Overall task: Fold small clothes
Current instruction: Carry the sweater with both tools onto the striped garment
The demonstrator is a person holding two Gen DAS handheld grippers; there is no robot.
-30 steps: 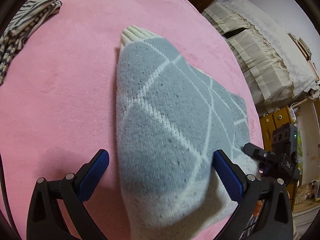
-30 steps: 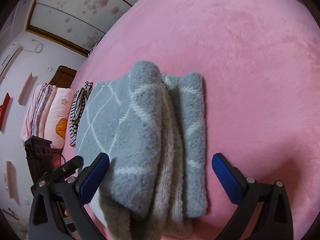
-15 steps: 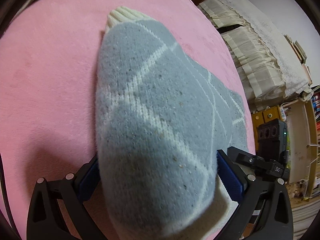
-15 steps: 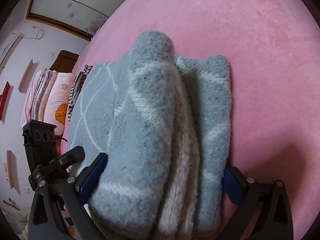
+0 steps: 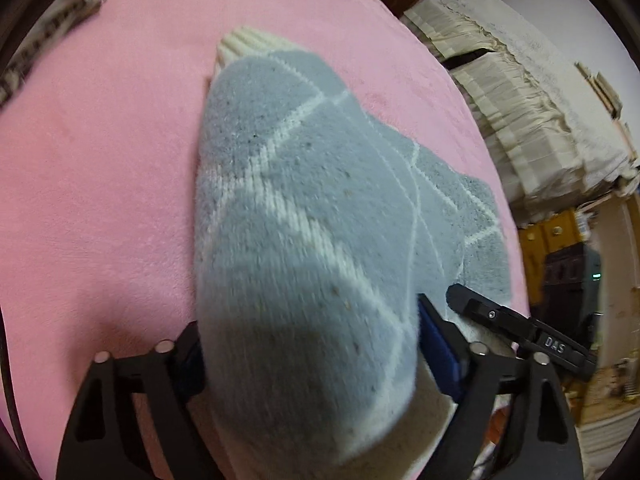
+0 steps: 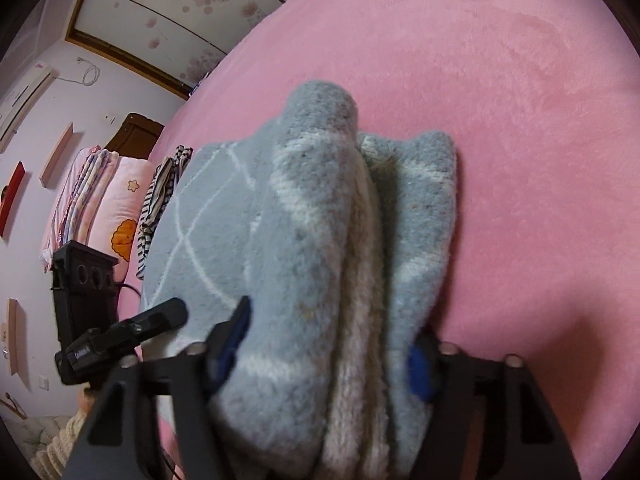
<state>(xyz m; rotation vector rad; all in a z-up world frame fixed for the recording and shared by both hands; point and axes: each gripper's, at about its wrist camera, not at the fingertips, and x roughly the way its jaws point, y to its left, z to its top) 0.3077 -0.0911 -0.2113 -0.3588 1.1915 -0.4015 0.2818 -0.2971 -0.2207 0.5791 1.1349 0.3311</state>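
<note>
A folded grey knit garment [image 5: 304, 216] with white lines and a cream ribbed hem lies on the pink blanket [image 5: 92, 168]. My left gripper [image 5: 308, 356] is shut on one thick end of it, blue pads pressed into both sides. In the right wrist view the same garment [image 6: 320, 248] shows as several stacked layers, and my right gripper [image 6: 328, 356] is shut on that folded bundle. Each view shows the other gripper's black finger at the edge of the garment.
A striped garment [image 5: 48, 36] lies at the far left of the blanket; it also shows in the right wrist view [image 6: 160, 200]. A cream-covered furniture piece [image 5: 532, 112] stands past the bed's right edge. Stacked pink bedding [image 6: 100, 204] lies by the wall.
Both grippers moved forward onto the garment and closed from wide open to clamped on its folded ends.
</note>
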